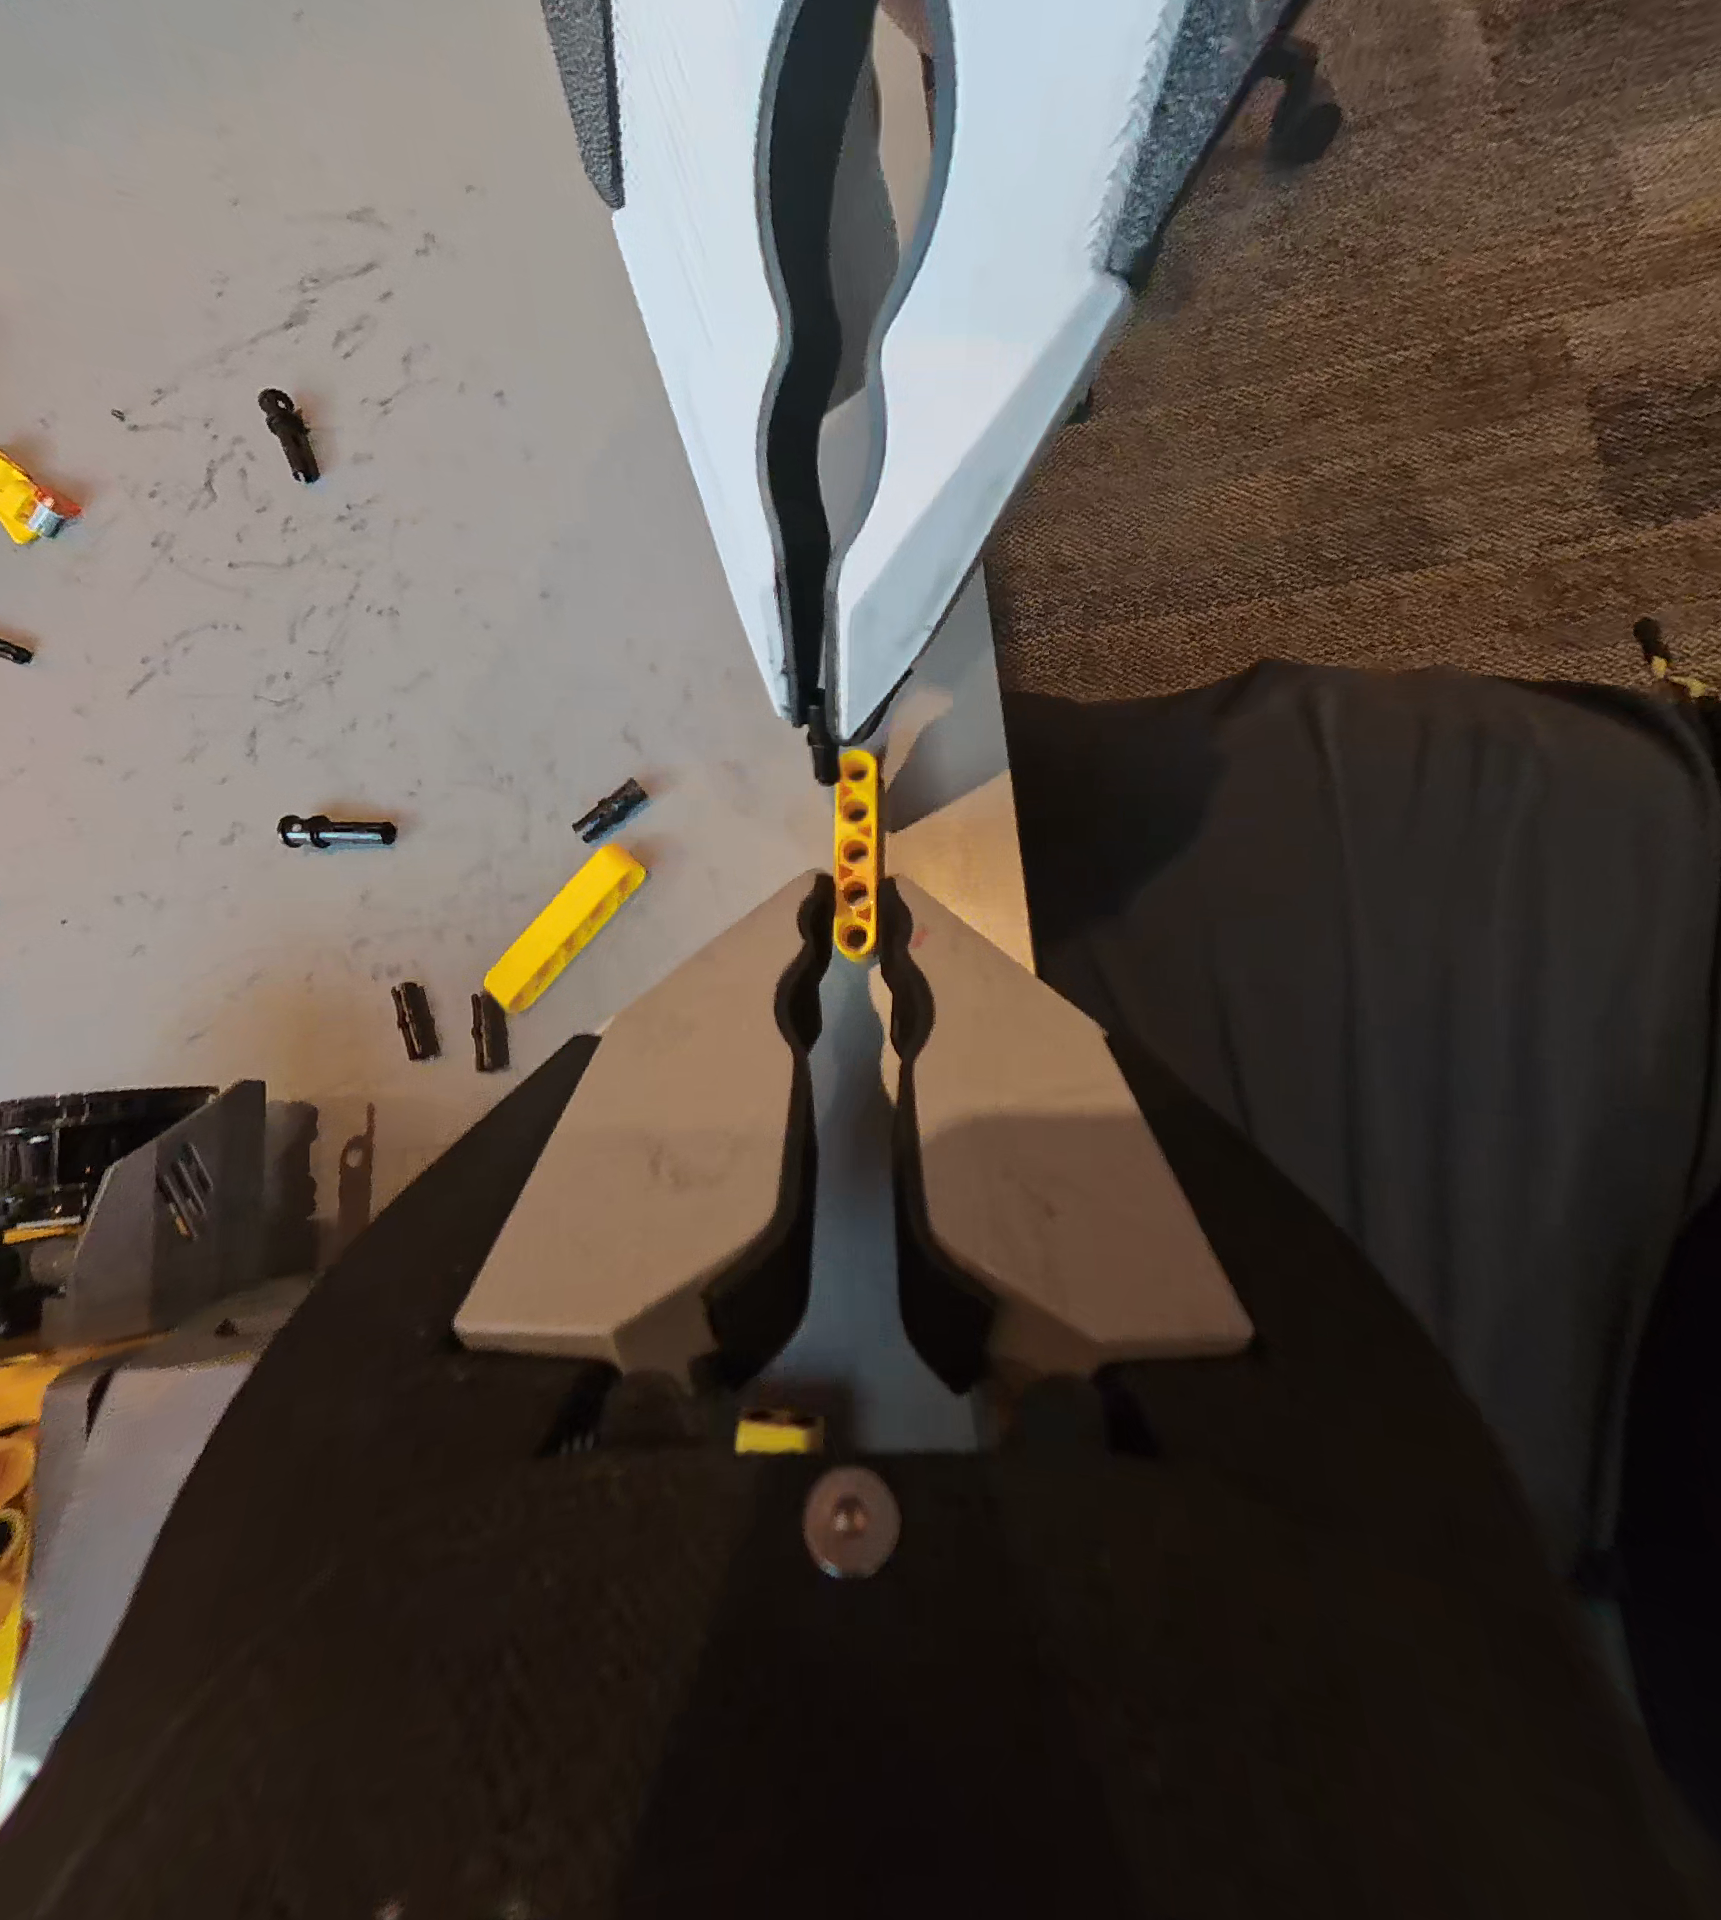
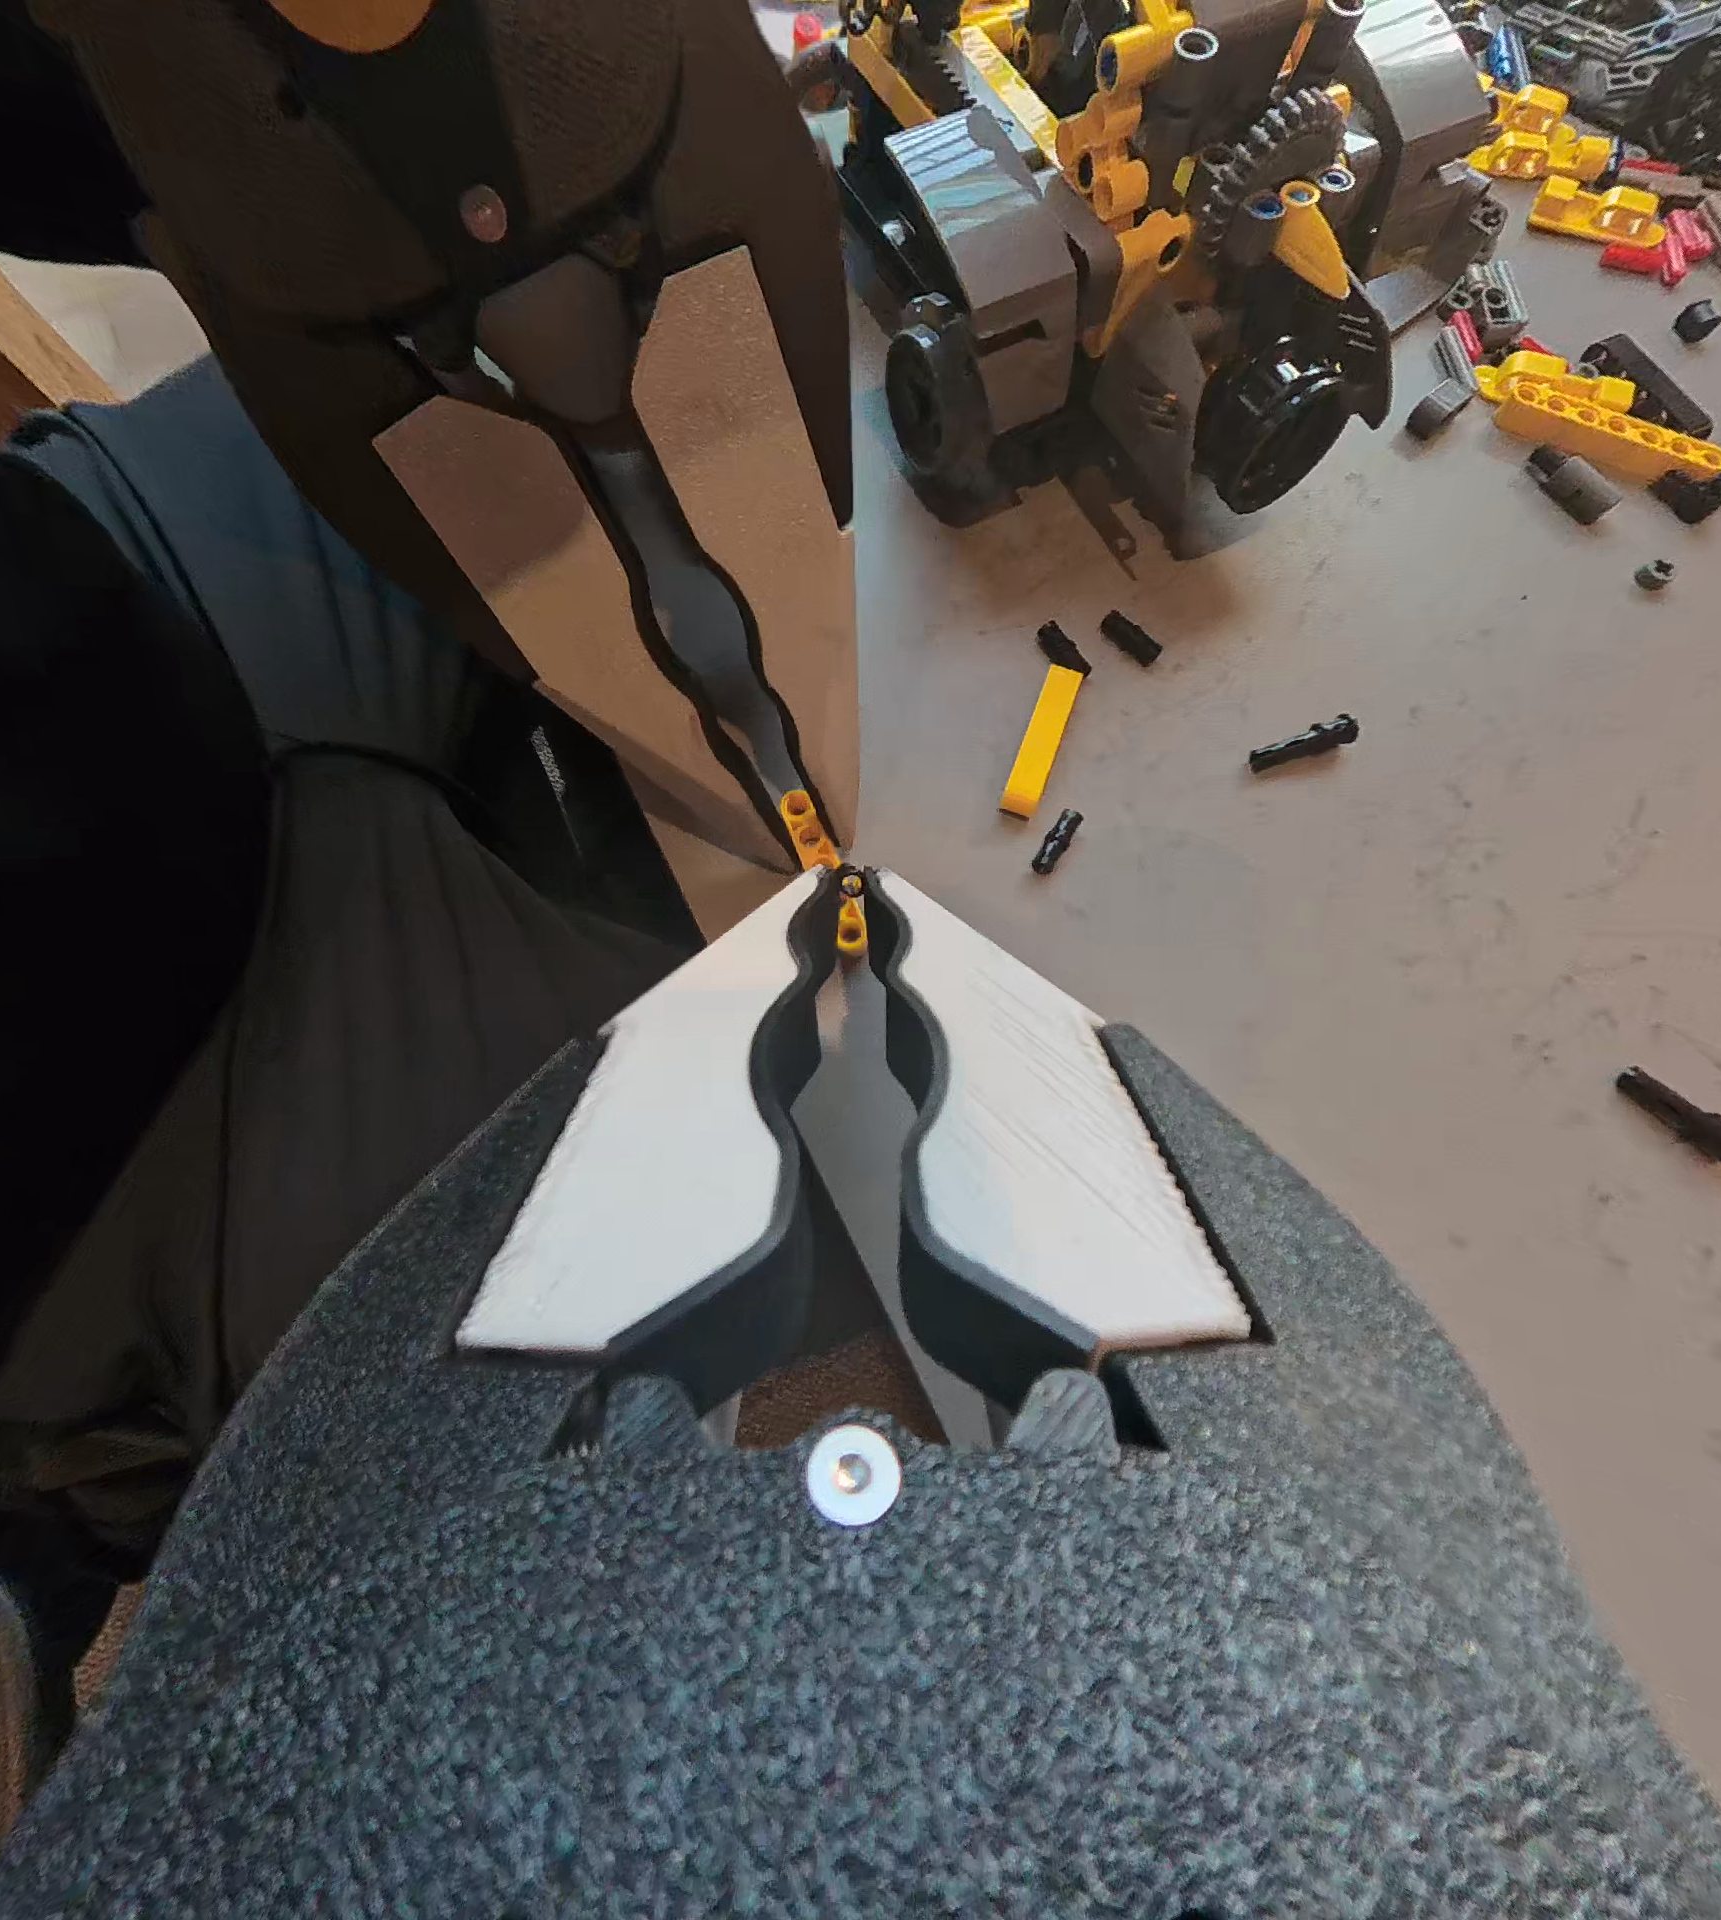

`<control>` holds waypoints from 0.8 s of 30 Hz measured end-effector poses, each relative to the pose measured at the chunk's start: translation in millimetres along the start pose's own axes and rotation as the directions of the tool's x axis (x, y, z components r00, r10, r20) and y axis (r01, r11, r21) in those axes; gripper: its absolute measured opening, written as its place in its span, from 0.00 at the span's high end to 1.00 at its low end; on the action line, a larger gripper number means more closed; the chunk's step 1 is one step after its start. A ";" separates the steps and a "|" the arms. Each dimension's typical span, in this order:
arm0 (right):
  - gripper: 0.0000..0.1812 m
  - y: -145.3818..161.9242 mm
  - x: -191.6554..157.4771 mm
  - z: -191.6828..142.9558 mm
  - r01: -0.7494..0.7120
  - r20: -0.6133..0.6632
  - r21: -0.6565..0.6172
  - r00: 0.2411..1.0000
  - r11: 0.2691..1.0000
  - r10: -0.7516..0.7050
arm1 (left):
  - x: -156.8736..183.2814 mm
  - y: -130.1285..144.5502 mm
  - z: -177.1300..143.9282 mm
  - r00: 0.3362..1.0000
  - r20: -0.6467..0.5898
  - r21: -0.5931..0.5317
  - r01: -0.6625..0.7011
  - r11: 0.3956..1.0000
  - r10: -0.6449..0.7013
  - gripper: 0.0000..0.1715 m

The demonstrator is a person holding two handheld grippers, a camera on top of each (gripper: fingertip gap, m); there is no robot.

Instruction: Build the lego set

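My left gripper [image 1: 854, 894], with tan fingers, is shut on the lower end of a short yellow beam with holes [image 1: 856, 831] and holds it above the table's edge. My right gripper [image 2: 851, 883], with white fingers, is shut on a small black pin [image 2: 851, 885]. In the left wrist view the right gripper [image 1: 820, 717] comes in from above, and the black pin [image 1: 820, 748] sits at the beam's top end, touching it. In the right wrist view the left gripper [image 2: 814, 842] comes in from the top left with the yellow beam [image 2: 802, 821] in its tips.
A loose yellow beam [image 1: 565, 928] and several black pins [image 1: 336, 831] lie on the grey table [image 1: 316, 260]. A part-built yellow and grey vehicle model [image 2: 1147, 260] stands behind, with a pile of loose parts [image 2: 1604, 416] to its right. A person's dark trousers [image 1: 1355, 1039] are beside the table edge. Left and right tips are no more than a few centimetres apart.
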State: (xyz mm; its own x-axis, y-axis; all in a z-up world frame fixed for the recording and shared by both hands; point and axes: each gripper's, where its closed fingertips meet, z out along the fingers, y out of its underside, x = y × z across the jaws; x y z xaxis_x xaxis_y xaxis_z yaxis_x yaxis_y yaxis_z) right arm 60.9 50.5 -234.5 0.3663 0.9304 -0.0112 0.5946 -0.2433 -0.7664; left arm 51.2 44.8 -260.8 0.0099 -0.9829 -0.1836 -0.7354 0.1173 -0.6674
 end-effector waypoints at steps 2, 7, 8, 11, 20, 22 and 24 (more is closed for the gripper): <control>0.98 1.3 -3.0 2.2 -0.020 0.008 0.000 1.000 1.000 0.020 | 1.5 3.0 -3.4 1.000 0.007 0.001 -0.005 1.000 0.005 0.97; 0.98 -3.0 -11.9 8.3 -0.023 0.000 0.004 1.000 1.000 0.023 | 5.0 11.5 -12.5 1.000 0.013 0.012 -0.010 1.000 0.010 0.97; 0.98 -5.7 -13.1 8.9 -0.030 -0.001 0.012 1.000 0.999 0.030 | 5.2 13.7 -14.8 1.000 0.012 0.016 -0.009 1.000 0.009 0.97; 0.98 -11.0 -15.4 11.6 -0.061 0.005 0.014 0.998 0.998 0.061 | 3.4 22.3 -22.5 1.000 0.022 0.020 -0.014 1.000 0.013 0.97; 0.97 -22.0 -22.0 27.8 -0.062 0.002 -0.016 0.998 0.998 0.062 | 3.6 33.0 -33.2 1.000 0.018 0.057 -0.006 0.998 0.005 0.97; 0.97 -23.1 -21.9 28.9 -0.063 -0.003 -0.020 0.998 0.998 0.063 | 3.7 33.8 -33.9 1.000 0.025 0.059 -0.016 0.998 0.015 0.98; 0.98 -23.8 -20.4 26.9 -0.066 -0.013 -0.022 0.998 0.998 0.066 | 3.7 33.9 -34.2 0.999 0.035 0.060 -0.028 0.998 0.026 0.98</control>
State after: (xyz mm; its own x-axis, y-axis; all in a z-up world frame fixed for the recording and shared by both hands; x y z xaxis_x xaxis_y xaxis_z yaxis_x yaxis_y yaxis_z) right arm 20.1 44.7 -233.3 0.4137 0.9089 -0.0536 0.5849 -0.3104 -0.7494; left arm 3.1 40.4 -259.4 0.0140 -0.9740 -0.2260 -0.6937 0.1533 -0.7038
